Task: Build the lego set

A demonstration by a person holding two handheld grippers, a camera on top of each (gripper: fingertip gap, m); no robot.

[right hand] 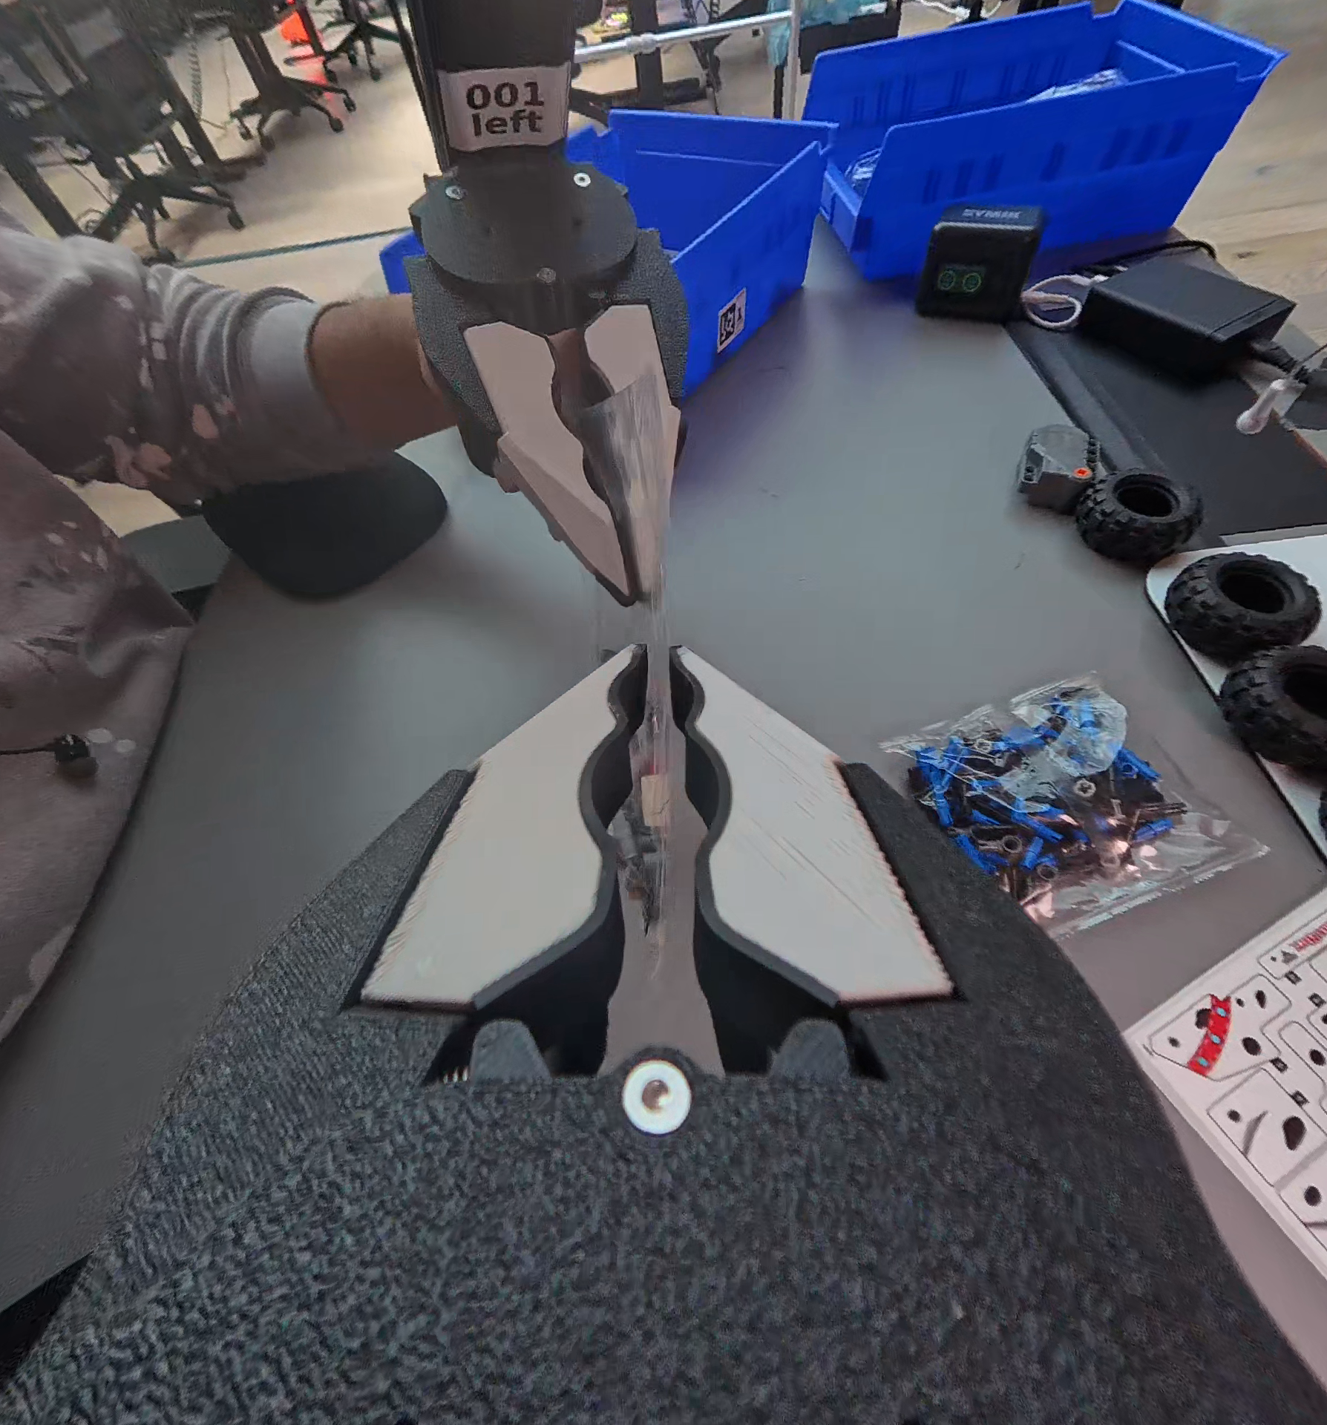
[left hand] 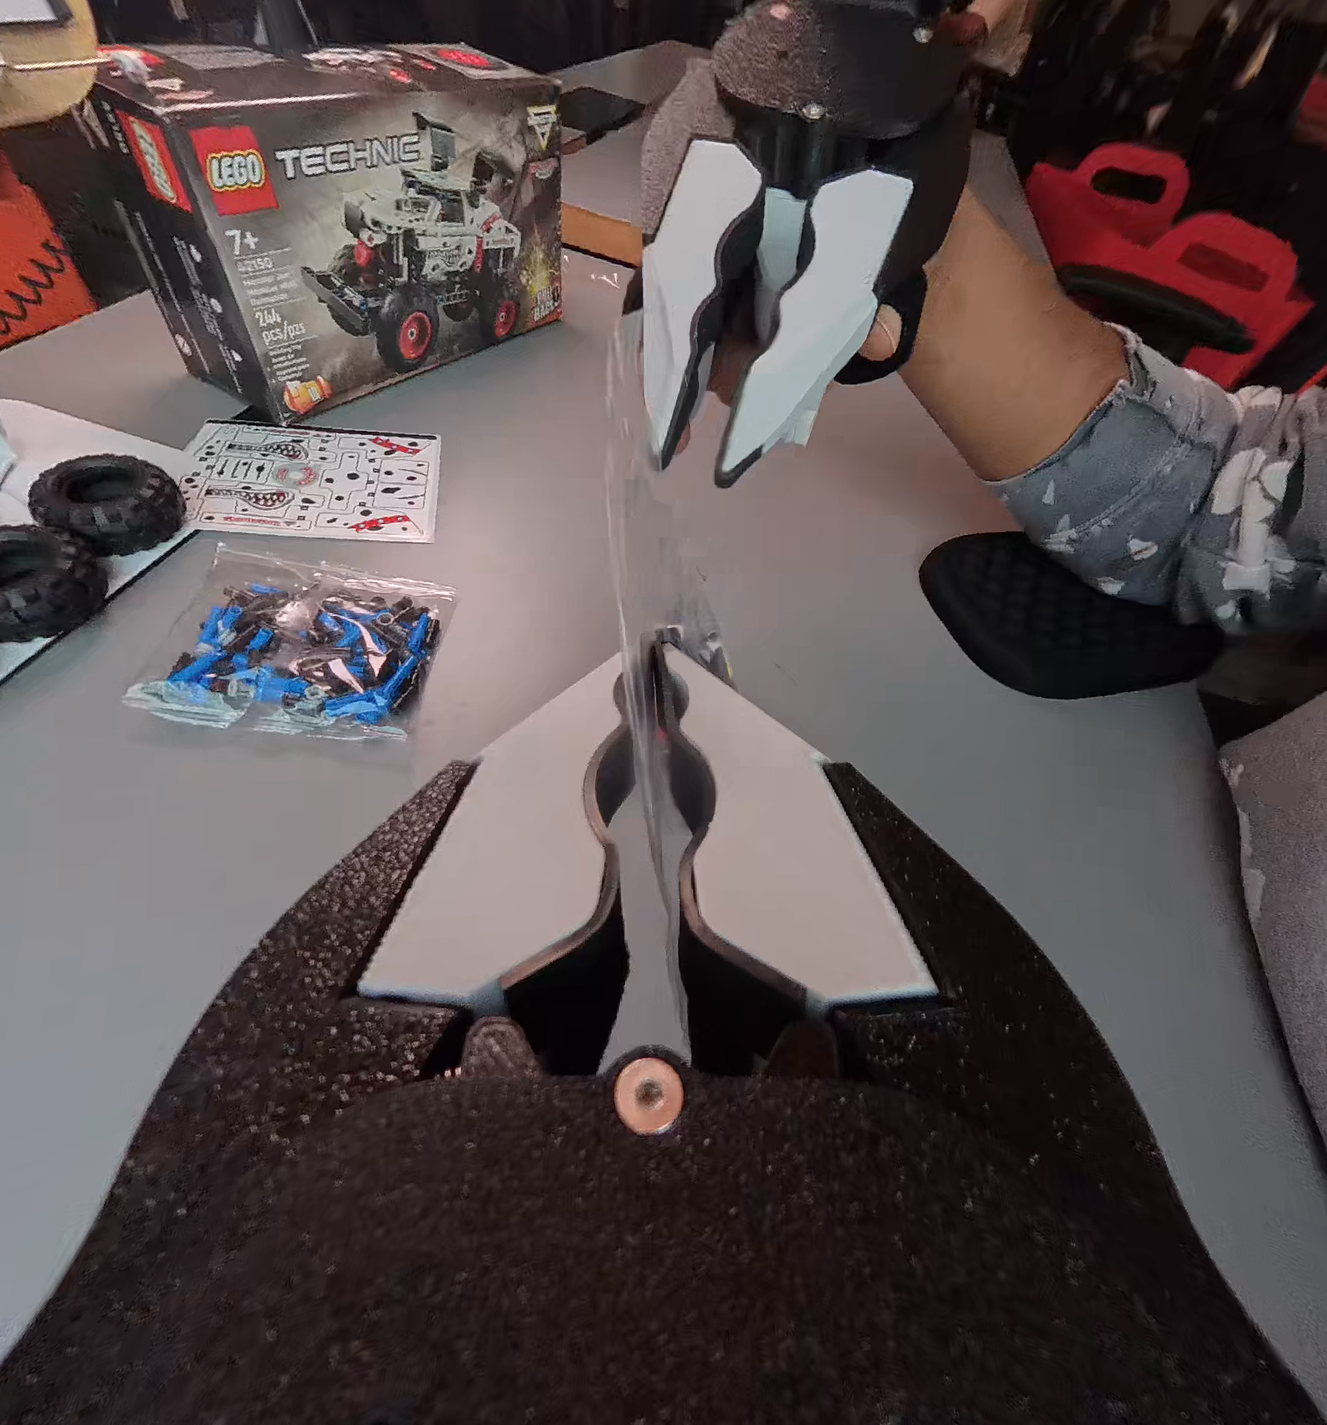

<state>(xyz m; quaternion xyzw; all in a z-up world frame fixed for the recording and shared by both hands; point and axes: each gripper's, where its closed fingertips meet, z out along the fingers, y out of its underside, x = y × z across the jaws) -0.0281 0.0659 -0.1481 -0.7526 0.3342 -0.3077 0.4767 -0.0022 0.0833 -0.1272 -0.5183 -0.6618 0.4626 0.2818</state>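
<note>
The left gripper has its jaws squeezed together on a thin clear plastic bag. The right gripper has its jaws pinched on the same bag, which is stretched tight in the air between the two, above the grey table. Small parts show inside the bag, but they are too blurry to tell. A little farther off, a second bag of blue and black pieces lies flat on the table. Beside it are a sticker sheet and black tires. Behind those stands the set's box. Blue bins sit at the far edge.
</note>
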